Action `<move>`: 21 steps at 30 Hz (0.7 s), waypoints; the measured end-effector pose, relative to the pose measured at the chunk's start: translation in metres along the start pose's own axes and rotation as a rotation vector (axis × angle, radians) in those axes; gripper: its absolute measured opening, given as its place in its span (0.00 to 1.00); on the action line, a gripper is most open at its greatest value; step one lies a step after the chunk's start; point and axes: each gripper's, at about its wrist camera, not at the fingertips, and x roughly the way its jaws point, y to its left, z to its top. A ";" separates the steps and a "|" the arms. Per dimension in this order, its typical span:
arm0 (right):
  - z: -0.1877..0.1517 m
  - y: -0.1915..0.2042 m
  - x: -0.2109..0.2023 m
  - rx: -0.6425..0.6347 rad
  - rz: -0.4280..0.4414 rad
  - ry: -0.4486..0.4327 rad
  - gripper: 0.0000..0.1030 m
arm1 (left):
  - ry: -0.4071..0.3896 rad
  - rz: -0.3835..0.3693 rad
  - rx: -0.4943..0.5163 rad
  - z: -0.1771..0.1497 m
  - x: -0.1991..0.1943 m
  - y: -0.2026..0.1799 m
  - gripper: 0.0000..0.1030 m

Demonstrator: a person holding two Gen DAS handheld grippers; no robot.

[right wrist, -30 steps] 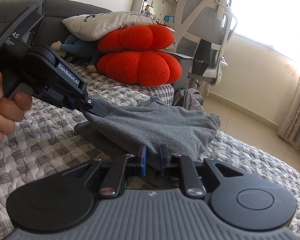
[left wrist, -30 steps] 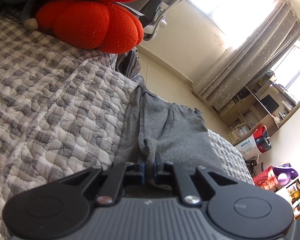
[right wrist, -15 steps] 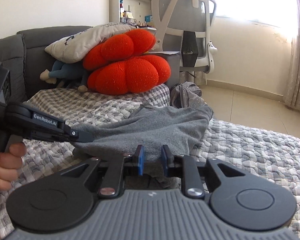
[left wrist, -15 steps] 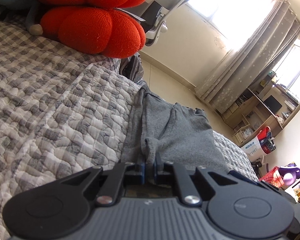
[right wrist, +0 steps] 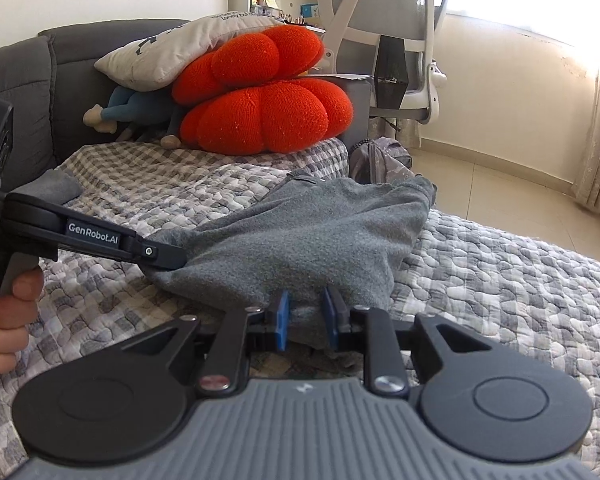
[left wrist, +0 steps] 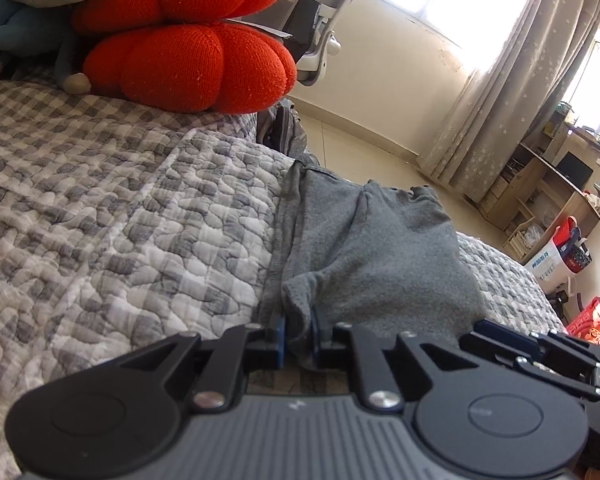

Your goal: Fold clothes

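The grey garment (right wrist: 308,236) lies on the quilt (right wrist: 500,280) straight ahead of both grippers, its near edge lifted. The left gripper (left wrist: 298,338) has a fold of that edge between its blue pads, and its jaws are opening, so the hold looks to be loosening. The right gripper (right wrist: 305,320) has a thicker bunch of cloth between its jaws, which stand somewhat apart; whether the pads press it I cannot tell. The cloth is soft, light and limp, likely fleecy, so it sags between the two holds and should not slip. Best taken at corners or a hem, pinching both layers together.
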 end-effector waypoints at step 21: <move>-0.003 -0.017 -0.006 0.142 0.069 -0.027 0.21 | -0.113 -0.065 0.119 -0.017 0.024 -0.053 0.24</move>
